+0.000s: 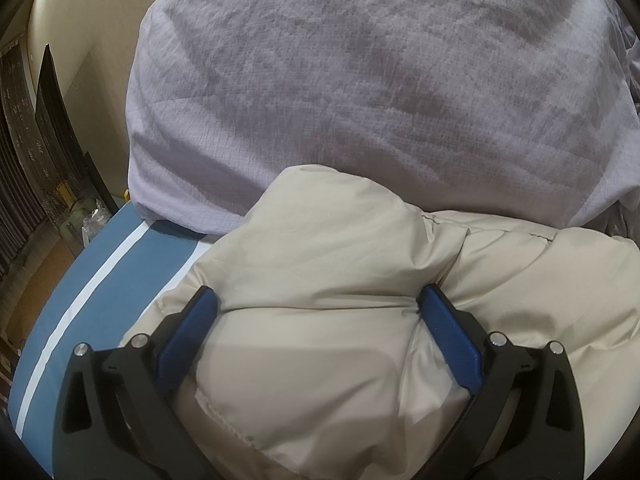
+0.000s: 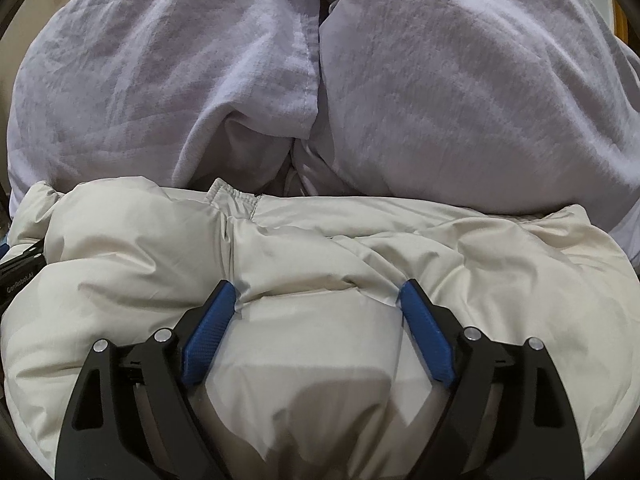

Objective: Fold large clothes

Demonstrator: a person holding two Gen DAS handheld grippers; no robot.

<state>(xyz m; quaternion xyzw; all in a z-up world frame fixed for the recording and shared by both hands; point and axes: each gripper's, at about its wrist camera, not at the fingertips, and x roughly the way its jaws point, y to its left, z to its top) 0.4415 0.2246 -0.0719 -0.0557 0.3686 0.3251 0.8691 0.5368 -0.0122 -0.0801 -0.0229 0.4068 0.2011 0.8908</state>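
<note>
A puffy cream jacket (image 1: pixel 320 248) lies bunched on the bed in front of a lavender duvet. My left gripper (image 1: pixel 318 300) is open wide and pushed down onto it, so a padded bulge fills the gap between the blue pads (image 1: pixel 188 340). In the right wrist view the same jacket (image 2: pixel 320 240) spreads across the frame, with an elastic hem (image 2: pixel 236 196) at its far edge. My right gripper (image 2: pixel 316 294) is also open, its fingertips resting on the padding with a crease running between them. The left gripper's black body (image 2: pixel 20 268) shows at the left edge.
The lavender duvet (image 1: pixel 340 80) (image 2: pixel 440 100) is piled high right behind the jacket. A blue sheet with a white stripe (image 1: pixel 132 264) covers the bed's left side up to its edge. Past that edge are a cream wall, dark furniture (image 1: pixel 52 92) and a wooden floor.
</note>
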